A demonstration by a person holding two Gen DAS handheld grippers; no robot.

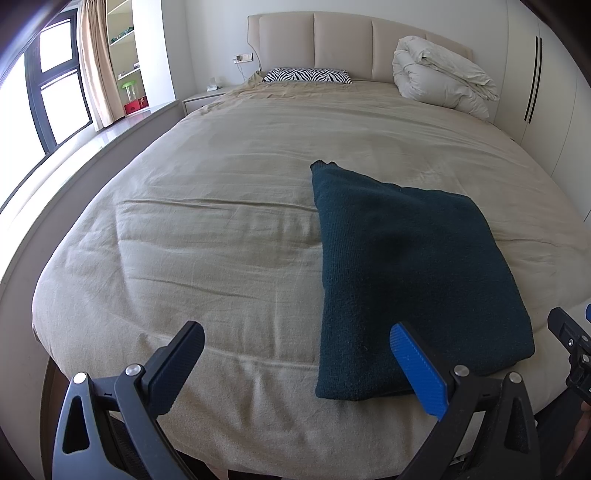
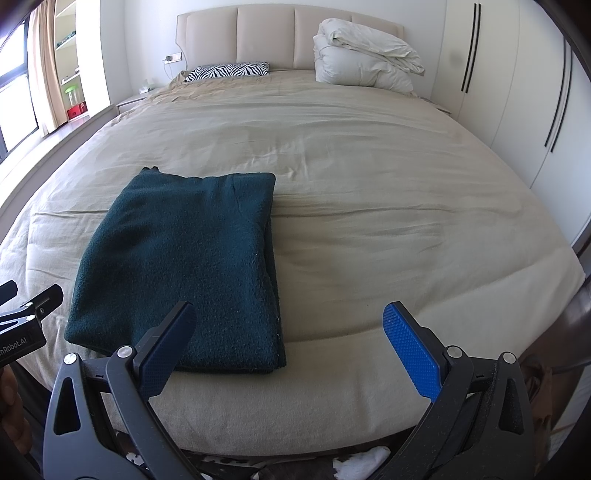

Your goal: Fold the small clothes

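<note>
Knitwear first: I see the dark green folded sweater (image 1: 410, 273) lying flat on the beige bedspread (image 1: 221, 229), close to the foot edge of the bed. My left gripper (image 1: 299, 363) hangs just short of the sweater's near-left corner, fingers spread wide and empty. My right gripper (image 2: 291, 345) sits off the sweater's near-right corner, likewise splayed, holding nothing. Far beyond the sweater, a zebra-print pillow (image 2: 229, 71) and a bundled white duvet (image 2: 365, 59) rest against the headboard (image 2: 266, 33).

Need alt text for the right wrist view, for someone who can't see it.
A dark green garment lies folded flat near the foot of a beige bed, left of the open, empty right gripper. The left gripper shows at the left edge; a zebra-print pillow and white duvet sit by the headboard.
</note>
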